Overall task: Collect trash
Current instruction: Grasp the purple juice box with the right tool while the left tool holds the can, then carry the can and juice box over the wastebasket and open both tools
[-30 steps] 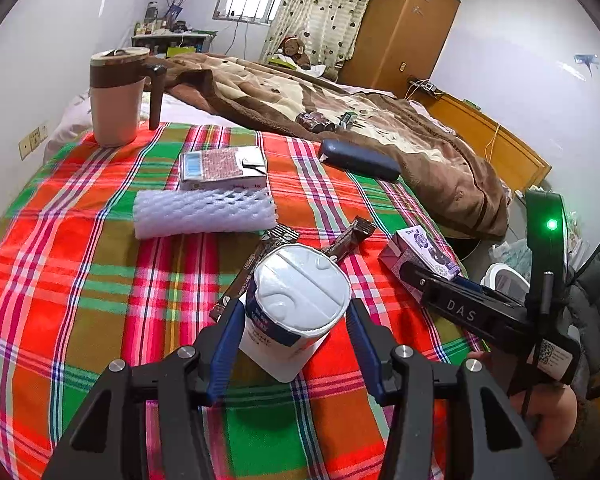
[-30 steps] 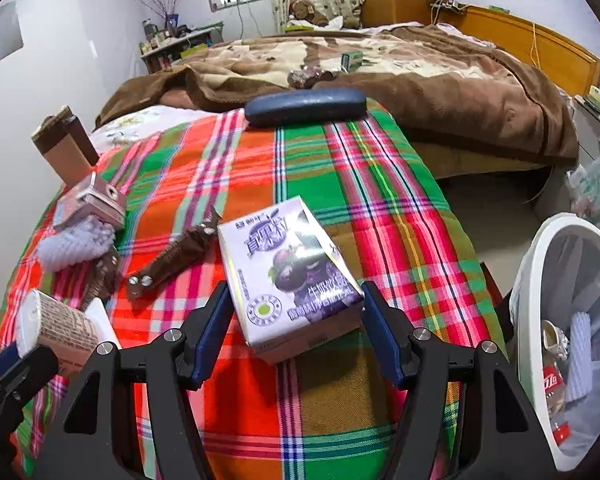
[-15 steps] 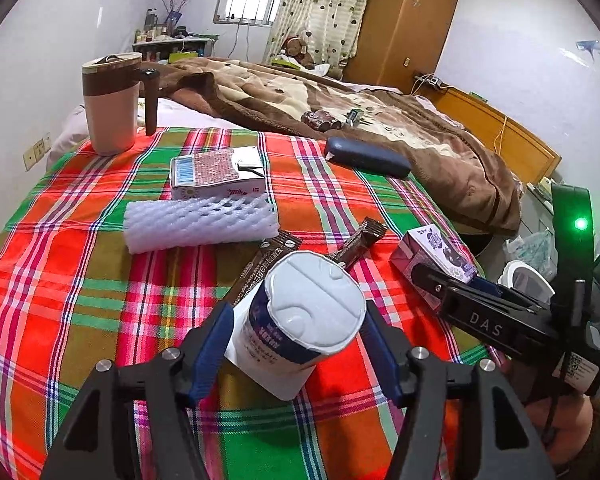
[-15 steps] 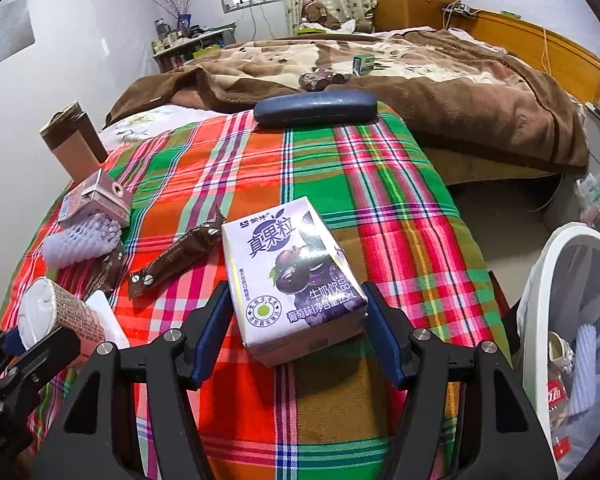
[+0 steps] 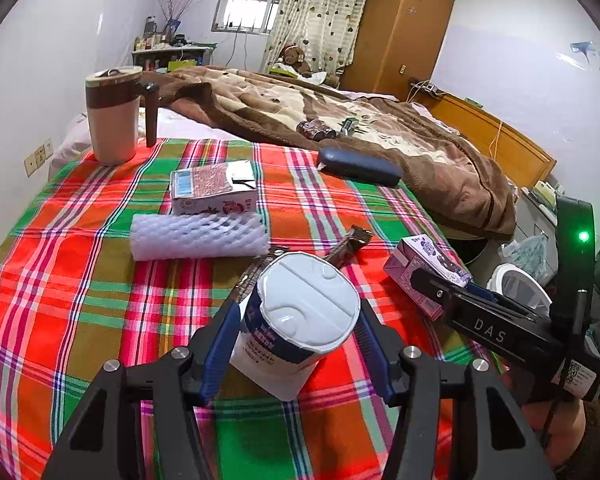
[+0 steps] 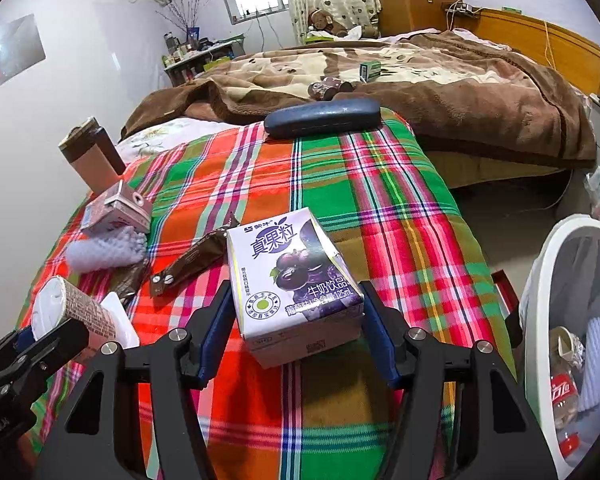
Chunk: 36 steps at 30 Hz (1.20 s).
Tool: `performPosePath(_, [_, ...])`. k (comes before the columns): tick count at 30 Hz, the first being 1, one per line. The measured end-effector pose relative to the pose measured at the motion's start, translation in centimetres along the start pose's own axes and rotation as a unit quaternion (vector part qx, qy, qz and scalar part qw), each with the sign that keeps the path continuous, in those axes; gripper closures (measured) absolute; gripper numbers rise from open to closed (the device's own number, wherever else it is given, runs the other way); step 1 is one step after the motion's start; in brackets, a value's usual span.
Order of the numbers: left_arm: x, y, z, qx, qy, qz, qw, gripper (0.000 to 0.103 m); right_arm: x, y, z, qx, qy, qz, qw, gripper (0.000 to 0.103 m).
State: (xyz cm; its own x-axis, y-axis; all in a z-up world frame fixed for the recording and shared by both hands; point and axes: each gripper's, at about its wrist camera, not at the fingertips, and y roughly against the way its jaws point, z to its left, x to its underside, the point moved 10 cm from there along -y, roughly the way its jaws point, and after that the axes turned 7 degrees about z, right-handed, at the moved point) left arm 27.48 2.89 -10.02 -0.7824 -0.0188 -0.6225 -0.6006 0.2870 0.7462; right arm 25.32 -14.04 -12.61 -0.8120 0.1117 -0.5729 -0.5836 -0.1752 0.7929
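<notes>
Left and right wrist views of a bed spread with a plaid cloth (image 6: pixel 340 168), on which the trash lies. The left gripper (image 5: pixel 298 312) points down at a slant and holds a white-lidded cup (image 5: pixel 308 300) near the front of the cloth. The cup is tilted with its lid toward the camera, over a flat white piece. The jaws have just been widening a little, with the cup between them and the pads apparently against its sides. The right gripper (image 6: pixel 296 294) also slants down, over the cloth's right part. Its jaws have just been closing on a purple carton (image 6: pixel 292 272), and both blue pads now meet the carton's sides. The carton's printed face tilts up toward the camera. Two brown wrappers (image 6: pixel 192 260) lie between cup and carton. Behind them a white foam net (image 5: pixel 200 236) rests on its side, touching a pink carton (image 5: pixel 212 192) that lies flat just beyond it. A lidded mug (image 5: pixel 112 116) stands upright at the far left corner of the cloth. A dark blue case (image 6: pixel 322 116) lies at the far edge, where the cloth meets a brown blanket (image 6: pixel 460 92). A white bin (image 6: pixel 540 280) stands on the floor beside the bed, to the right of the carton. It already holds a red-labelled bottle (image 6: pixel 562 392) and other scraps too unclear to name.
</notes>
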Motion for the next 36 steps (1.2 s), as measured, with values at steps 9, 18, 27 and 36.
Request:
performPosePath(9, [0.3, 2.8, -3.0, 0.006, -0.024, -0.016, 0.9996, 0.045, 0.1, 3.5, -1.3, -0.003, -0.003, -0.023, 1.0, 0.041])
performPosePath(18, [0.6, 4.4, -7.2, 0.027, -0.05, -0.024, 0.9981, 0.045, 0.9, 6.6, -3.8, 0.001, -0.02, -0.039, 0.999, 0.041])
performPosePath(27, [1.0, 4.5, -12.9, 0.059, -0.084, -0.024, 0.9944, 0.045, 1.3, 9.3, -7.4, 0.022, -0.038, -0.058, 0.997, 0.041])
performPosePath(36, [1.4, 3.6, -18.8, 0.09, -0.123, -0.016, 0.9882, 0.045, 1.8, 11.5, -11.9, 0.047, -0.067, -0.073, 0.994, 0.041])
